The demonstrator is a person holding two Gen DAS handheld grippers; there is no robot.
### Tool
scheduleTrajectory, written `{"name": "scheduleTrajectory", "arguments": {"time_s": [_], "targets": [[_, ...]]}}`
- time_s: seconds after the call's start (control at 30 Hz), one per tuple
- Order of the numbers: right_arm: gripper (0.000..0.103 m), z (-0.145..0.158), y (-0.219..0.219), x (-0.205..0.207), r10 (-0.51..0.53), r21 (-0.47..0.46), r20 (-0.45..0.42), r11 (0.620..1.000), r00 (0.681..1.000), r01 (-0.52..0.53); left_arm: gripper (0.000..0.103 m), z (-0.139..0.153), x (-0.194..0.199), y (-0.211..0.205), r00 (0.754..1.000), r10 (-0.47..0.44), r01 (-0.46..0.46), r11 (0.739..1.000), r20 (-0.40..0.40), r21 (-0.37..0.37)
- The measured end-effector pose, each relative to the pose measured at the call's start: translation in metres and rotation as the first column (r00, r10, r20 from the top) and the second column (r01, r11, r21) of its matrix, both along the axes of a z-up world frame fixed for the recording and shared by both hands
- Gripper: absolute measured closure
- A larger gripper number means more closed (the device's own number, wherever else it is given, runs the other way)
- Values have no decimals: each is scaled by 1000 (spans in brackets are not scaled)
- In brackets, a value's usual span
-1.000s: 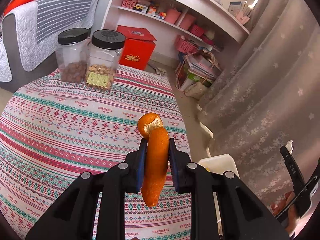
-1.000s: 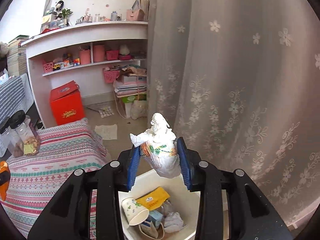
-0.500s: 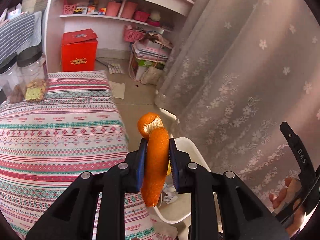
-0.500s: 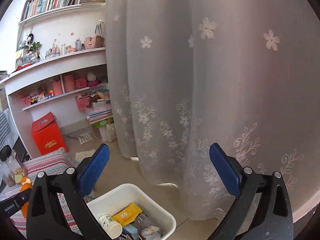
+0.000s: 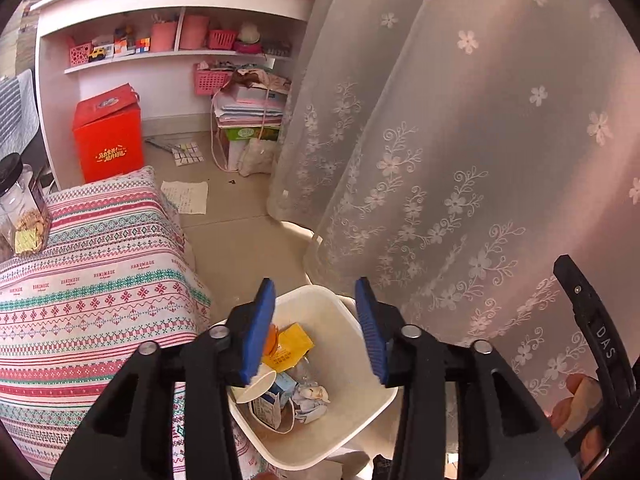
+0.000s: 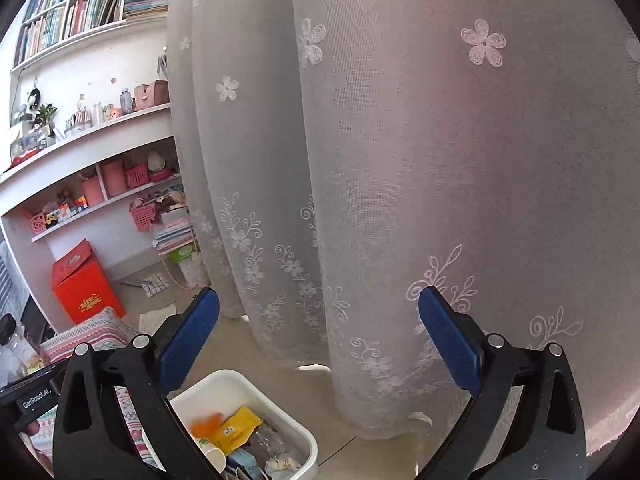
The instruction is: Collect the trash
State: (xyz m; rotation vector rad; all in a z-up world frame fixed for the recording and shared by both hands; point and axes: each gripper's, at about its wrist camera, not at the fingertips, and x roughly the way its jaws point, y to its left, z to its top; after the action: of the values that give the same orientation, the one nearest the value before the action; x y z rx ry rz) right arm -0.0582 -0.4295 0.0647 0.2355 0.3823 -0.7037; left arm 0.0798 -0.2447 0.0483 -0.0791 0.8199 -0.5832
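Left gripper (image 5: 315,330) has its two blue-padded fingers (image 5: 259,330) opening right now, nothing between them, sitting right above the white bin (image 5: 352,364). The orange peel (image 5: 272,338) is in the bin already, peeking out just past the left finger pad; from the right wrist view it's an orange blur (image 6: 206,420) at the bin's near-left side. Right gripper (image 6: 318,340) has its fingers (image 6: 448,340) spread wide and empty, pointed at the curtain, with the bin (image 6: 298,432) below on the left.

Count inside the bin: one orange peel, one yellow packet (image 5: 290,346), one paper cup (image 5: 256,388), one small blue-and-white carton (image 5: 276,394), and at least one crumpled white wad (image 5: 310,398).

Further out: one worktop (image 5: 92,264) on the left with a striped cloth printed "HANDMADE", one black-lidded jar (image 5: 22,216) fully in view on it, snacks inside. One red box (image 5: 108,136) on the floor by the shelves, gold writing I can't read. One lace curtain (image 5: 460,140) with flowers on the right.

Readable text: "DAS" on the other gripper's arm in the left view, "GenRobot.AI" on the black piece at the left edge of the right view.
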Motion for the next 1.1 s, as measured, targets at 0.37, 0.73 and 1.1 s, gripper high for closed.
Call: {"name": "scheduleTrajectory", "arguments": {"time_s": [0.37, 0.73, 1.1], "targets": [[7, 0, 48, 18, 154, 22, -28, 988, 988, -153, 7, 25, -22, 67, 937, 256, -288, 951, 239, 109], [7, -18, 123, 27, 273, 79, -72, 960, 959, -267, 7, 6, -36, 129, 887, 340, -431, 853, 313, 295], [7, -21, 214, 42, 381, -67, -48, 921, 923, -384, 7, -20, -47, 220, 878, 420, -468, 854, 231, 227]]}}
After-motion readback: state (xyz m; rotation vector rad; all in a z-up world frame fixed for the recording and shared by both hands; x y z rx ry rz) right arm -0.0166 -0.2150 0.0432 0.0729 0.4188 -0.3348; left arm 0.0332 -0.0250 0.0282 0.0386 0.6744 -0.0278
